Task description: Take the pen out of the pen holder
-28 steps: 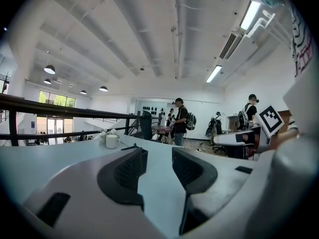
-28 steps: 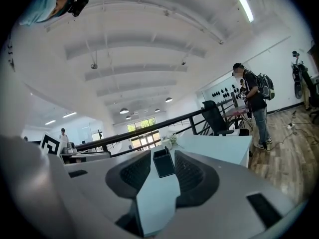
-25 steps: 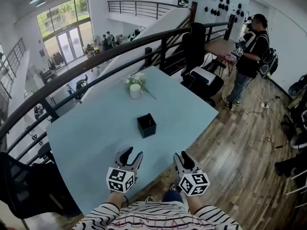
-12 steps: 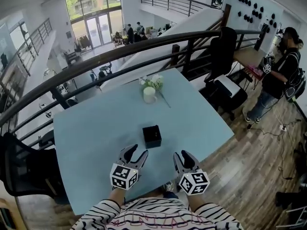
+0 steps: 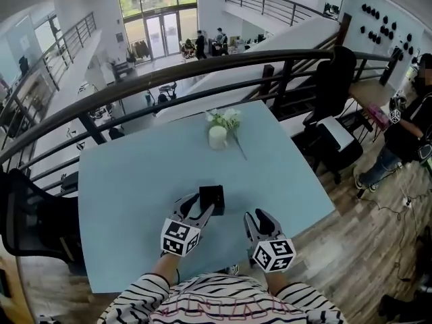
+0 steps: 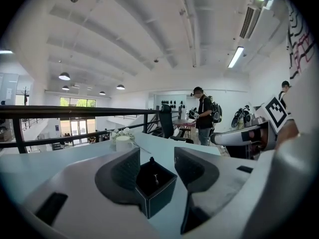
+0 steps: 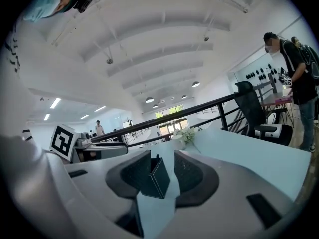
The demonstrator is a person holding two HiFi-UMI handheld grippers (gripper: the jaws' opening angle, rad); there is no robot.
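A black square pen holder stands open-topped on the pale blue table. In the left gripper view the pen holder shows between the two jaws, and a small dark tip pokes up at its far rim. My left gripper has its fingertips just short of the holder's near side; its jaws are opening and the pads do not touch it. My right gripper hovers to the holder's right, open with nothing in its gap. The right gripper view looks past its jaws at the holder.
A white cup of flowers stands at the table's far side, with a thin stem lying beside it. A black railing runs behind the table. A black office chair and a standing person are at the right.
Both grippers have moved forward over the table towards the pen holder. The left gripper's jaws stand wider and now flank the holder. The head view has swung, shifting the table in frame.
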